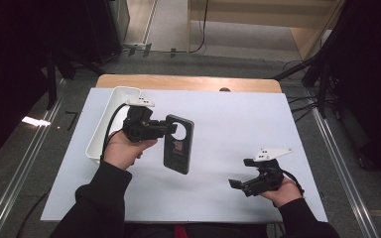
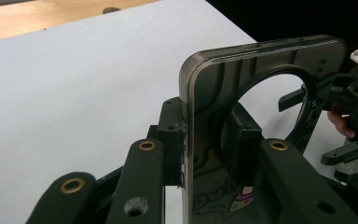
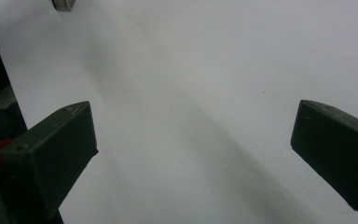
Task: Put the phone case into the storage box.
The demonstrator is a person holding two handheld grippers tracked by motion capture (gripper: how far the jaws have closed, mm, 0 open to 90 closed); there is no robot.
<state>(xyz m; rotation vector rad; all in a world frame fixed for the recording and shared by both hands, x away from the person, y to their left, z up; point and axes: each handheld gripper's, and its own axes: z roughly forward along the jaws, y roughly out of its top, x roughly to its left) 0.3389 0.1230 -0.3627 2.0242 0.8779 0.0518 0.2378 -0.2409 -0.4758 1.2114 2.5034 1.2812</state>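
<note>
Black phone case (image 1: 178, 144), a flat rectangular shell of dark plastic with rounded corners and a large round camera opening near its top end, hangs in the air over the white sheet (image 1: 228, 119) that covers the wooden table (image 1: 188, 82). Your left gripper (image 1: 164, 130) has its two black jaws clamped on the case's upper end, one pad on each face, just beside the round opening. In the left gripper view you can see that grip plainly: the case (image 2: 205, 121) stands on edge between the pads, its thin side facing the camera, and the ring of the opening rises at about one o'clock from the jaws. From the high view the case sits near the table's centre, slightly toward nine o'clock, with its long side running toward six o'clock and its shadow falling on the sheet beneath it.

A long white plastic tray (image 1: 110, 119) lies at nine o'clock from the case, along the sheet's left edge, behind your left hand (image 1: 124, 151).

Your right gripper (image 1: 235, 184) rests low at about four o'clock from the case, well apart from it, near the sheet's front edge. Its jaws stand wide apart with bare white sheet (image 3: 191, 93) between them; it holds nothing.
</note>
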